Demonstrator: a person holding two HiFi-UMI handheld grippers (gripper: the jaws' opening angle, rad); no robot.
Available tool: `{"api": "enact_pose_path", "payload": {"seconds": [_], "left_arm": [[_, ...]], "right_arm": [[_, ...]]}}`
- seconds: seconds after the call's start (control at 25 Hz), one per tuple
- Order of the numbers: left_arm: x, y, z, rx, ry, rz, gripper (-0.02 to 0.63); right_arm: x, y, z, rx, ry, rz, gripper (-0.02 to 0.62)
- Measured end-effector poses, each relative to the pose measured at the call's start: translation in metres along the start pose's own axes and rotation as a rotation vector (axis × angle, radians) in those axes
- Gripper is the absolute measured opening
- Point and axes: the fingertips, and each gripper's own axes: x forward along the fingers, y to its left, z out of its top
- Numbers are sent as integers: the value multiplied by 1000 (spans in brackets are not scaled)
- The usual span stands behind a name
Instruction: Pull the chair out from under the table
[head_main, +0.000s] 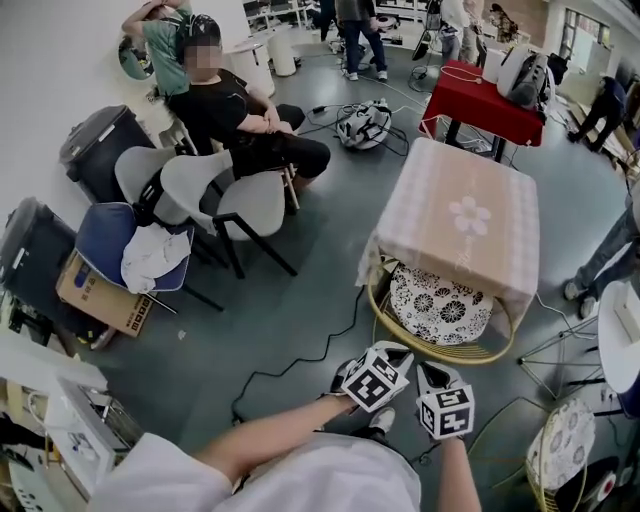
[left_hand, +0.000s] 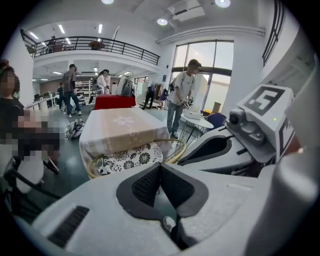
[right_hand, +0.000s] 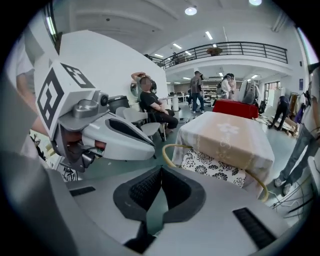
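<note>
One table (head_main: 455, 225) stands in the middle of the grey floor, with a pale checked cloth and a flower on top. One more table (head_main: 480, 100), a red one, stands behind it.

One round chair (head_main: 400, 335) is tucked under the pale table. Only its near side pokes out, on the side closest to the grippers. Its yellow rim bows out toward them, and a black and white flower cushion (head_main: 440, 305) shows inside the rim. The chair's wide side runs along the table's near edge. I cannot tell which side is its front.

Three more chairs stand by the wall on the left: two grey ones (head_main: 215, 195) and one blue one (head_main: 100, 240) with a white cloth on it. One person (head_main: 240, 120) sits behind the grey ones.

Two bare arms reach forward from the bottom of the head view, coming out of white sleeves. The left arm (head_main: 270, 435) slants in from the left and the right arm (head_main: 455, 480) goes nearly straight up the picture. They bring the two grippers close together, side by side.

The left gripper (head_main: 385, 352) and the right gripper (head_main: 432, 372) both point at the chair and tip down a bit. They are near the rim but not touching it. In each gripper view the two jaws are pressed together at the tips, with nothing between them.

One black cable (head_main: 300, 365) snakes over the floor to the left of the grippers.
</note>
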Motion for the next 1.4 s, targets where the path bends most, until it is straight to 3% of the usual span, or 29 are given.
{"api": "enact_pose_path", "payload": {"seconds": [0.36,0.56,0.68,0.8,0.92,1.2,1.4], "left_arm": [[40,4,5,151,76,10,5],[60,-7,-3,243,151,-30,6],[71,-10,-8,288,200,-50,42],[77,-12,-13,382,236,-59,61],[84,-11,-21,473,284,-79,94],[92,1,-35,709,363,-87,109],[94,15,-45,801,411,-105,128]], "right_arm": [[3,-43,-12,-217,49,67,5],[-7,-61,-30,-307,114,77,5],[-8,-72,-36,-392,140,80,5],[-8,-76,-44,-445,163,85,14],[-5,-83,-53,-500,201,90,101],[3,-97,-73,-653,273,76,107],[17,-97,-74,-754,311,90,120]]}}
